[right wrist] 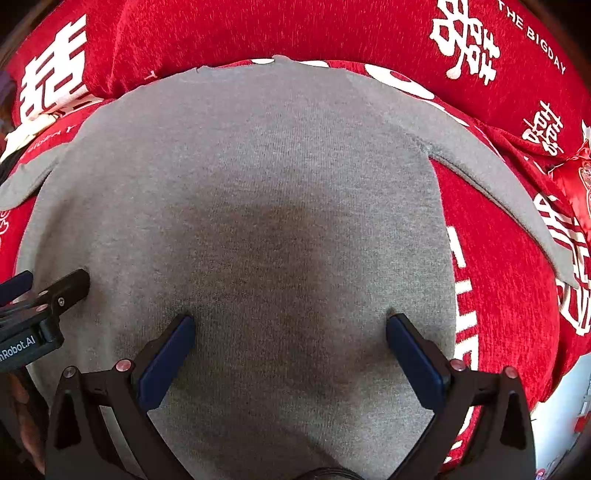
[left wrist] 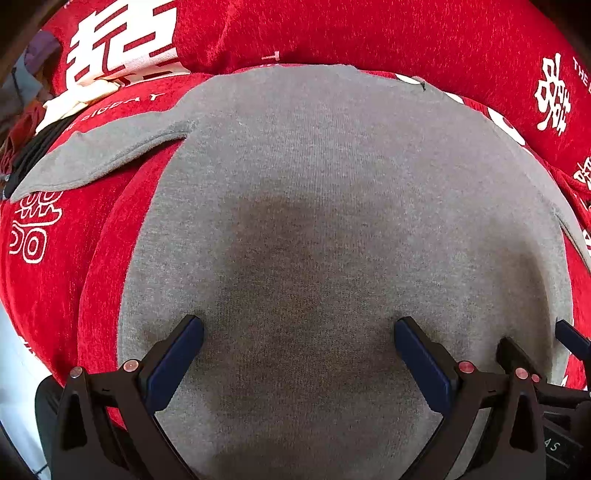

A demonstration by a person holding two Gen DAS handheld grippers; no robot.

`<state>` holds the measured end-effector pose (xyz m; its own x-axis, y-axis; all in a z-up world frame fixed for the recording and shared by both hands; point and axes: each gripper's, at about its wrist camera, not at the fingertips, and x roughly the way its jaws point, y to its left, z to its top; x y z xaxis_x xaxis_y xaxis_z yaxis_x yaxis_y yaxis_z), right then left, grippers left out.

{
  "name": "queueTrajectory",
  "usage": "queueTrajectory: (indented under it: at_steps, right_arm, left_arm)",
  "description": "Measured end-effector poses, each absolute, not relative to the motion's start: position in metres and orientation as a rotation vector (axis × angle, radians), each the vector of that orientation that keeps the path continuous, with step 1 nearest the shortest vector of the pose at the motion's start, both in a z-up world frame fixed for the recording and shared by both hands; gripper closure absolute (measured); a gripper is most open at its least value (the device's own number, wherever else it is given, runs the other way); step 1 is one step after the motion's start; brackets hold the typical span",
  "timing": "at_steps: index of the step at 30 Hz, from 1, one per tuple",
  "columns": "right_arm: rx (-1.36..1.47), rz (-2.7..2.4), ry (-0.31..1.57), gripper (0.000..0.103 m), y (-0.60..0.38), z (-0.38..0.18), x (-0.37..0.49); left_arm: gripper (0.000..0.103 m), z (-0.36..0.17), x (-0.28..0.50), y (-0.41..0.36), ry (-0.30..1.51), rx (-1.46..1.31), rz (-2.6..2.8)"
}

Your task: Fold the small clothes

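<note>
Directly beneath both wide-spread grippers, left gripper (left wrist: 299,328) and right gripper (right wrist: 290,326) side by side, grey shirt (left wrist: 314,192) lies flat on red blanket (left wrist: 55,266), sleeves (right wrist: 498,184) outboard, nothing gripped.

Each hand-held gripper (left wrist: 299,328) has black arms, navy pads (left wrist: 177,363), reddish rivets.

One grey garment (left wrist: 314,184) with two sleeves lies on one red printed cover (left wrist: 406,33), and two grippers, left gripper (left wrist: 298,330) and right gripper (right wrist: 290,328), each show two fingers.
</note>
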<state>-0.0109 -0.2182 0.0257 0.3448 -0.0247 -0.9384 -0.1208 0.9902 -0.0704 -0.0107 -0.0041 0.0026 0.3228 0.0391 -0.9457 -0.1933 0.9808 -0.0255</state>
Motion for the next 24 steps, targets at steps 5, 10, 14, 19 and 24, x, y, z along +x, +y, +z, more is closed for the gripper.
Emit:
queueTrajectory:
  at_steps: [5,10,14,19,24]
  right_arm:
    - [-0.142,0.06,1.232,0.0,-0.217,0.026,-0.009]
    - [-0.156,0.073,1.252,0.0,-0.216,0.029,-0.006]
    - [-0.177,0.06,1.199,0.0,-0.216,0.042,-0.006]
    - [-0.174,0.067,1.135,0.0,-0.217,0.064,-0.005]
    - [-0.207,0.06,1.065,0.0,-0.218,0.081,-0.003]
  left_arm:
    - [0.0,0.003,-0.006,-0.005,1.271,-0.141,0.145]
    - [0.0,0.006,-0.003,-0.005,1.318,-0.149,0.14]
    - [0.0,0.016,-0.004,-0.008,1.296,-0.134,0.141]
    - [0.0,0.04,0.0,-0.017,1.248,-0.109,0.13]
    - [0.0,0.06,0.012,-0.03,1.21,-0.084,0.108]
